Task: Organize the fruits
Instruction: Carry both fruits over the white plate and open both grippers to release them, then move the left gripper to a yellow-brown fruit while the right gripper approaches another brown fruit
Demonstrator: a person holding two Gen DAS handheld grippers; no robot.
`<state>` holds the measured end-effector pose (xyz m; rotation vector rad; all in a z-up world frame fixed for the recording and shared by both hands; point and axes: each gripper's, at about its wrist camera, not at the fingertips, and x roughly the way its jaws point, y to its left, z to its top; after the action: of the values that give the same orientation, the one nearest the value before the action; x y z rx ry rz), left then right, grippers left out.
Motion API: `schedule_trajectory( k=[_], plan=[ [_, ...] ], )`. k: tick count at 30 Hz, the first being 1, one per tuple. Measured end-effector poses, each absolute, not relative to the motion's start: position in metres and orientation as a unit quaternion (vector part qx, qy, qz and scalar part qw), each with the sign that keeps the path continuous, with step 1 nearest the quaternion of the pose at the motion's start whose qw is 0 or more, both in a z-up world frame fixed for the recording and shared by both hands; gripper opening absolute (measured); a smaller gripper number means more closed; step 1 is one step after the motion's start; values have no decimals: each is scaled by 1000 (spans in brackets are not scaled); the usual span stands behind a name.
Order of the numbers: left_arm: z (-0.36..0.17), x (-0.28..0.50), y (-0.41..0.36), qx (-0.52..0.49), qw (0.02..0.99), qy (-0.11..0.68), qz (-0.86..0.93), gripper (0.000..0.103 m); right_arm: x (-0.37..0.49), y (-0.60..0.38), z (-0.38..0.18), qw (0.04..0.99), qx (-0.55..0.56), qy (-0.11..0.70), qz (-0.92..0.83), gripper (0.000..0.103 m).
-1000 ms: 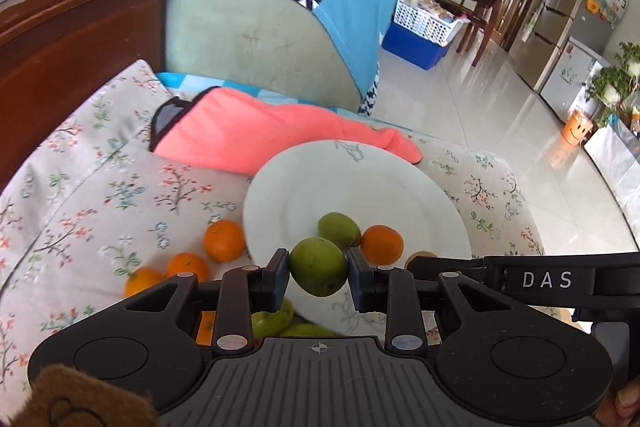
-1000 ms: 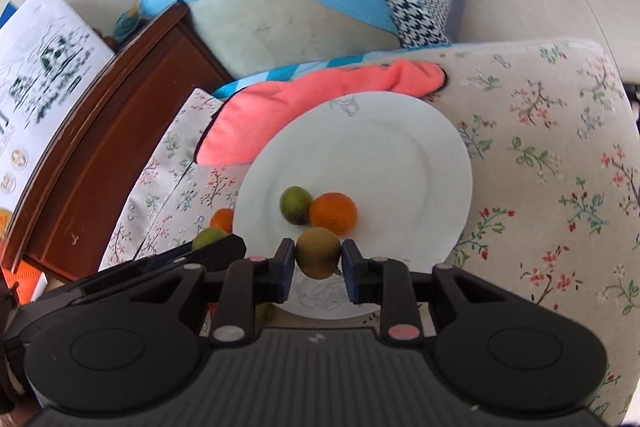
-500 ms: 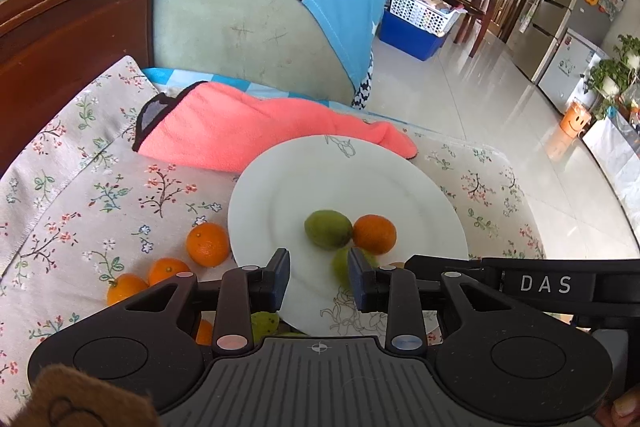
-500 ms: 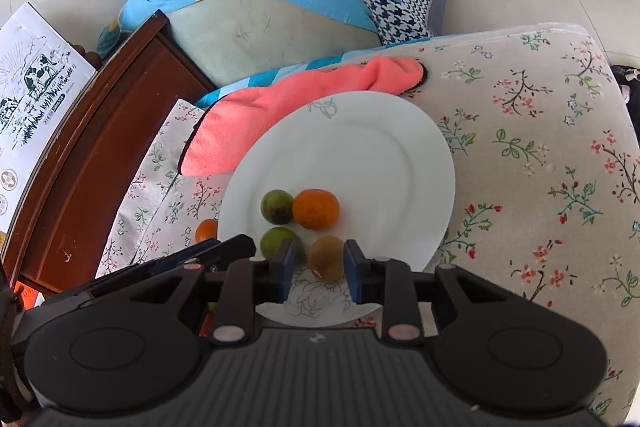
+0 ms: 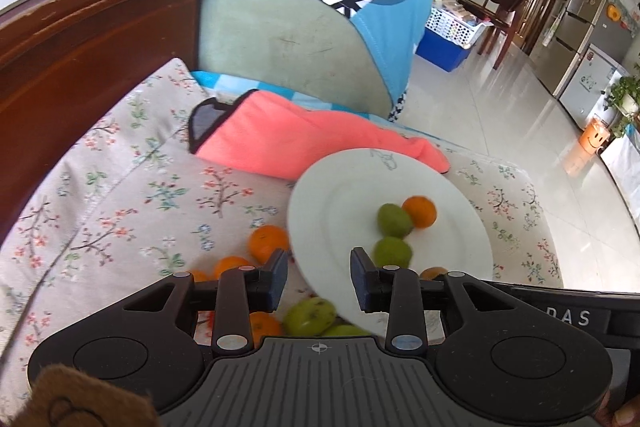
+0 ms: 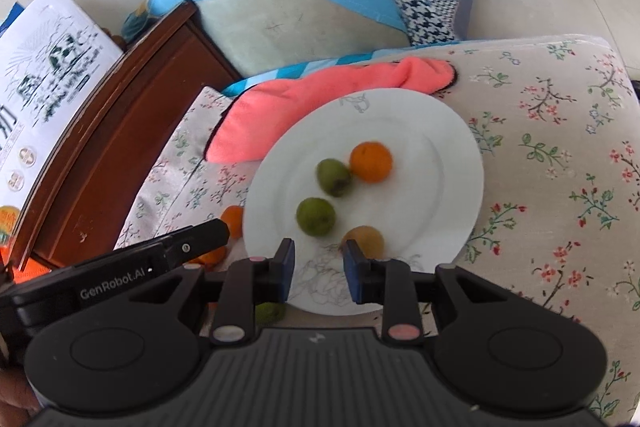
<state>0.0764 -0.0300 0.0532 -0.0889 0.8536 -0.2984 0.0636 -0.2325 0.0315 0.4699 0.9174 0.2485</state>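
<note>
Surface: I see a floral-print cushion (image 6: pixel 560 155) carrying everything; a dark wooden board (image 5: pixel 80 59) runs along its left side.
Plate: the white plate (image 6: pixel 448 131) lies on the cushion, its far rim overlapping a pink cloth (image 6: pixel 304 99).
Fruit on plate: four pieces. One orange (image 6: pixel 371 161) touches a green fruit (image 6: pixel 334 177); a second green fruit (image 6: pixel 315 216) sits nearer me, apart from both; a brownish-yellow fruit (image 6: pixel 363 240) rests near the printed front rim.
Fruit off plate: in the left view I count loose oranges (image 5: pixel 267 242) on the cushion just beside the plate's left rim, plus loose green fruits (image 5: pixel 310 315) near the front rim, partly hidden by the gripper body.
Left gripper: the left gripper (image 5: pixel 319 275) hangs over the plate's left front rim. Its jaws are opening, with a narrow gap and nothing between the pads. The second green fruit appears just past its right finger, lying free on the plate.
Right gripper: the right gripper (image 6: pixel 319 270) is above the front rim of the plate. I read a gap between the pads and only bare plate shows through it; it holds nothing. The brownish-yellow fruit lies just beyond the right fingertip (image 6: pixel 354 267), not pinched.
Cross-view: the left gripper's arm shows at the lower left of the right view, beside the plate.
Person: fingertips are visible at the frame corners, behind the gripper bodies.
</note>
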Motion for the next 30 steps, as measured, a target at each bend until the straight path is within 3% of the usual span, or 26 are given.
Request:
schedule_trajectory(
  k=[30],
  plan=[
    [24,57,31,-45,875,468,-113,33,42,-164,10,843,121,488,193,29]
  ],
)
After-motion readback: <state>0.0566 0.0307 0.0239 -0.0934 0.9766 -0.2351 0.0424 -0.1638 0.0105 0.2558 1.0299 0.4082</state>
